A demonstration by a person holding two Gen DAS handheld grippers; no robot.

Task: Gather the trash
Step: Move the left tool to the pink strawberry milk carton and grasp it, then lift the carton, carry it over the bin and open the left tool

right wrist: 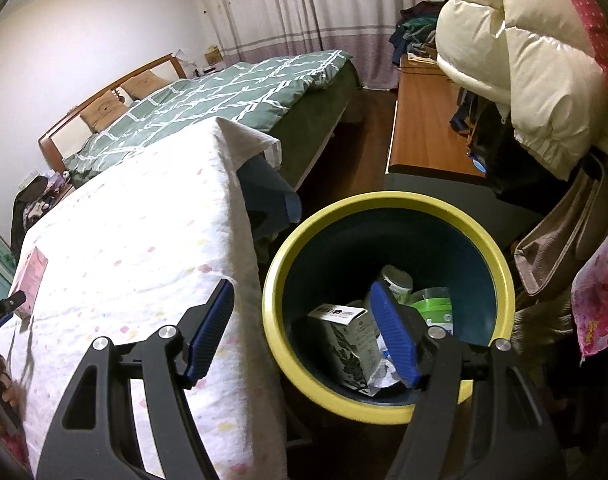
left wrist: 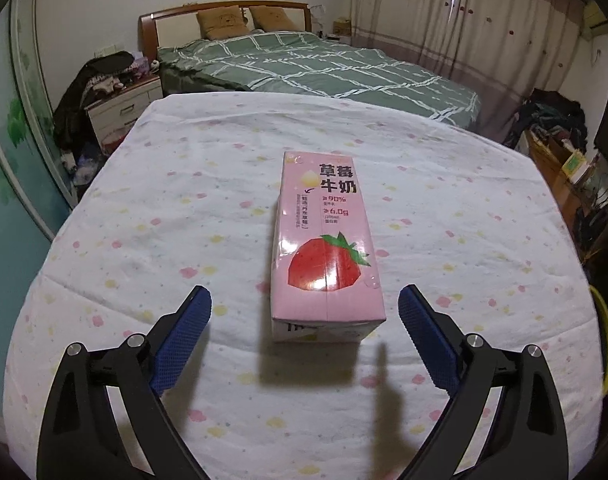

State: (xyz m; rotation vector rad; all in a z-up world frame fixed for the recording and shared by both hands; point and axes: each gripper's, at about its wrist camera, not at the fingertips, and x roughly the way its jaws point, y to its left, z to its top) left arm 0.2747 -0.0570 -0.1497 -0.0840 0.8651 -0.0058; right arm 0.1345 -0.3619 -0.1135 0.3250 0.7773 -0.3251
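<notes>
My left hand-held gripper (left wrist: 305, 312) angled downward, jaws spread wide, nothing between blue pads (left wrist: 183, 332). My right hand-held gripper (right wrist: 304, 312) angled downward too, jaws parted, empty.

The pink milk carton (left wrist: 324, 240) reads "草莓牛奶", "90%" and "6.0g".

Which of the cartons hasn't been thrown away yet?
The pink strawberry milk carton lying on the table; the black-and-white carton is already inside the yellow-rimmed bin.

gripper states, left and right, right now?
Left gripper: open, pink milk carton between the fingers, untouched.
Right gripper: open, empty, over the bin.
</notes>
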